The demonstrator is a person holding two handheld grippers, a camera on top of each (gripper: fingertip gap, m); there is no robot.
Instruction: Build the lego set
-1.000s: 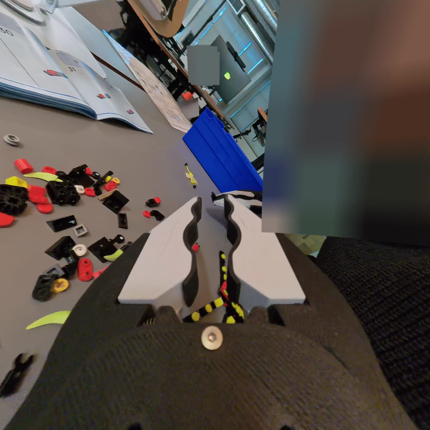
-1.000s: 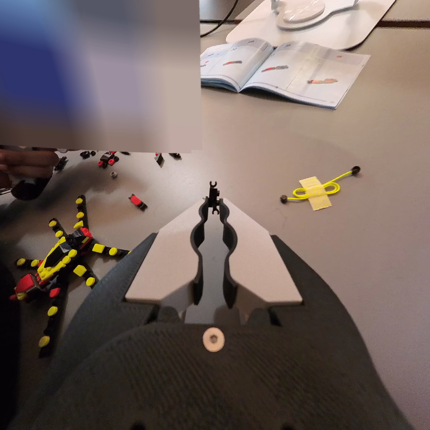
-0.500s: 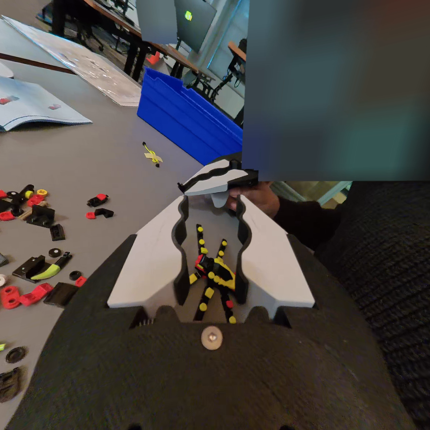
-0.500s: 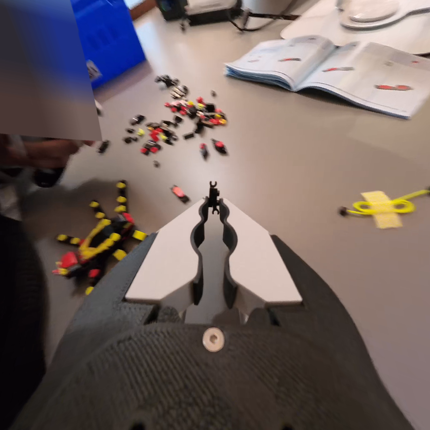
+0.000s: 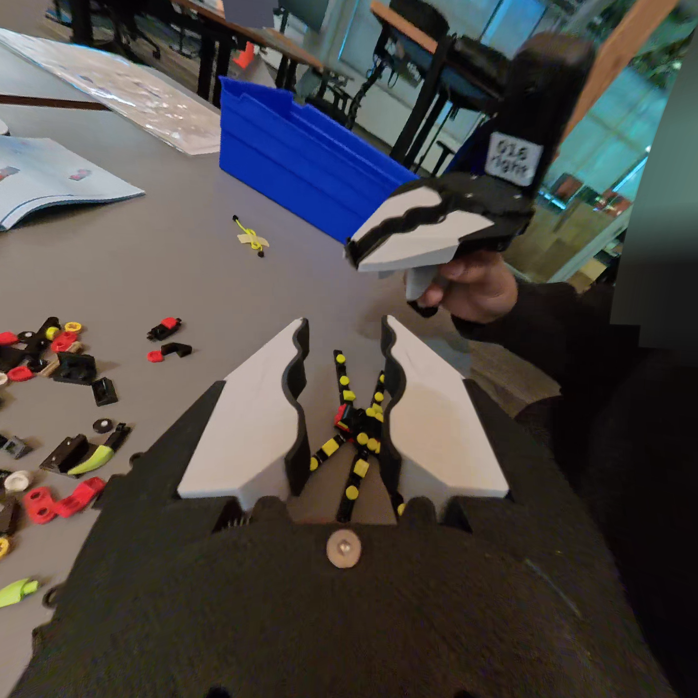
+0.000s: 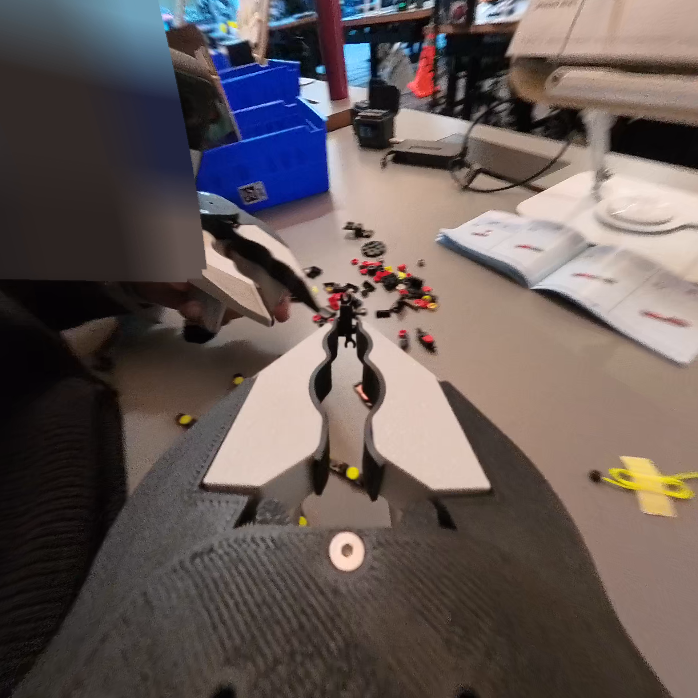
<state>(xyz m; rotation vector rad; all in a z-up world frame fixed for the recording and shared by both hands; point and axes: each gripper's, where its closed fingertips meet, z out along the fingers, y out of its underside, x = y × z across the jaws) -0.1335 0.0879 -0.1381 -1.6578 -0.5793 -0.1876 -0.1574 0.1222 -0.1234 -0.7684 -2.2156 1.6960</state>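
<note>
right gripper (image 6: 345, 328) pinches black clip piece (image 6: 345, 321), long axis forward; left gripper (image 5: 344, 328) agape, empty.

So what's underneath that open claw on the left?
Under the left claw lies a black spider-like model with yellow-studded legs and a red part, on the grey table. The claw's pale fingers cover its outer legs.

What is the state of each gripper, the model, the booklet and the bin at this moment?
Left gripper: open, fingers on either side of the model, holding nothing.
Right gripper: shut on a small black piece.
Model: partly built, lying on the table.
Booklet: open, flat on the table.
Bin: upright; its inside is not visible.
</note>
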